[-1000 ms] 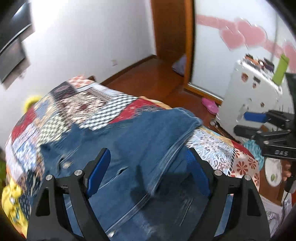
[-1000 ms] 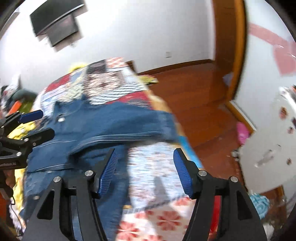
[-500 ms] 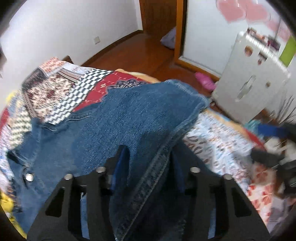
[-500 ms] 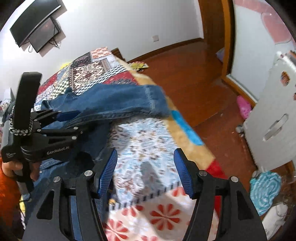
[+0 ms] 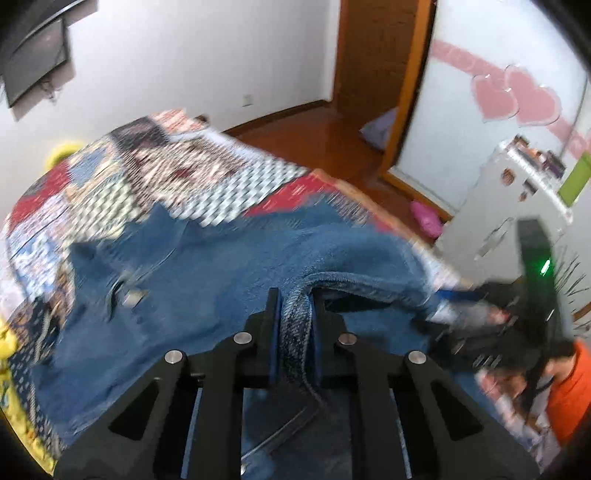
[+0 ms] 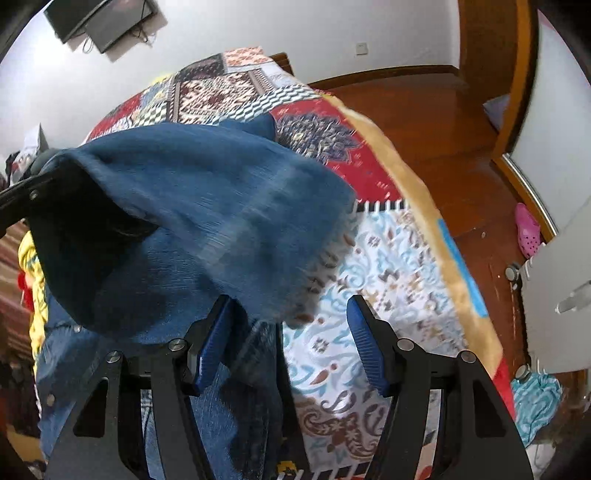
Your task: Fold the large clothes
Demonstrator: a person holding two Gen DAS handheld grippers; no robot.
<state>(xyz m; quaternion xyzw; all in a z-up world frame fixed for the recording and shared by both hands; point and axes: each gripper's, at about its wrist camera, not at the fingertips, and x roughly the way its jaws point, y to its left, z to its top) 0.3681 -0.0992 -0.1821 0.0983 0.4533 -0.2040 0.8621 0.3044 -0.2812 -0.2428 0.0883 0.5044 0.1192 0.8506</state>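
A large blue denim garment [image 5: 207,280] lies on a bed with a patchwork quilt [image 5: 155,162]. My left gripper [image 5: 294,299] is shut on a thick denim seam and holds it lifted above the rest of the garment. In the right wrist view the lifted denim [image 6: 207,206] hangs over the left gripper's black body [image 6: 22,192]. My right gripper [image 6: 288,325] is open, its blue pads at the frayed lower edge of the lifted denim, above the quilt [image 6: 388,266]. The right gripper also shows, blurred, in the left wrist view [image 5: 476,295].
The bed's edge runs along a wooden floor [image 6: 443,122]. A white cabinet [image 5: 517,206] stands to the right, a pink shoe [image 6: 528,229] beside it. A dark screen [image 6: 99,18] hangs on the white wall. Yellow cloth [image 6: 33,280] lies at the bed's left.
My left gripper has closed on the denim seam and lifted it. The denim now hangs over it, in front of my open right gripper, which has come closer to the cloth.
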